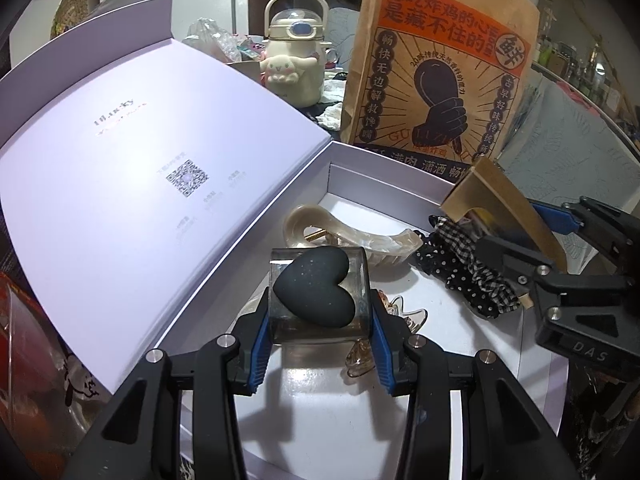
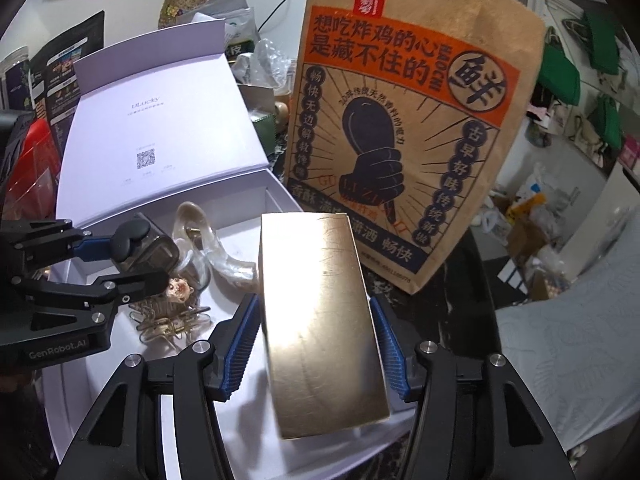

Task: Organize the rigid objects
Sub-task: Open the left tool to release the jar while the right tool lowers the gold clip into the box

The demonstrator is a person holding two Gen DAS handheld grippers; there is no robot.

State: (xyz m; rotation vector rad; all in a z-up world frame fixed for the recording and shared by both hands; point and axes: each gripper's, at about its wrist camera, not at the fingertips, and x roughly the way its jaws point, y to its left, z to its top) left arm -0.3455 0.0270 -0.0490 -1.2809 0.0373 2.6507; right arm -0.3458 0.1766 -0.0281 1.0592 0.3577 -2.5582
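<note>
My left gripper point(image 1: 320, 300) is shut on a smoky clear hair clip with a black heart point(image 1: 316, 288), held low over the floor of the open white gift box point(image 1: 352, 176). In the right wrist view the same gripper point(image 2: 148, 256) comes in from the left with the clip point(image 2: 144, 252). A tall gold box point(image 2: 320, 320) stands tilted between the blue pads point(image 2: 240, 344) of my right gripper point(image 2: 316, 308), with a thin gap on each side. From the left wrist view the gold box point(image 1: 500, 204) and right gripper point(image 1: 516, 228) are at the gift box's right edge.
Inside the gift box lie a cream claw clip point(image 1: 360, 236), a dotted and checked scrunchie point(image 1: 460, 272), a small amber clip point(image 1: 360, 356) and a doll-face trinket point(image 2: 180, 288). Its lid point(image 1: 120, 184) stands open at left. A brown paper bag point(image 2: 400, 120) and a cream bottle point(image 1: 294, 60) stand behind.
</note>
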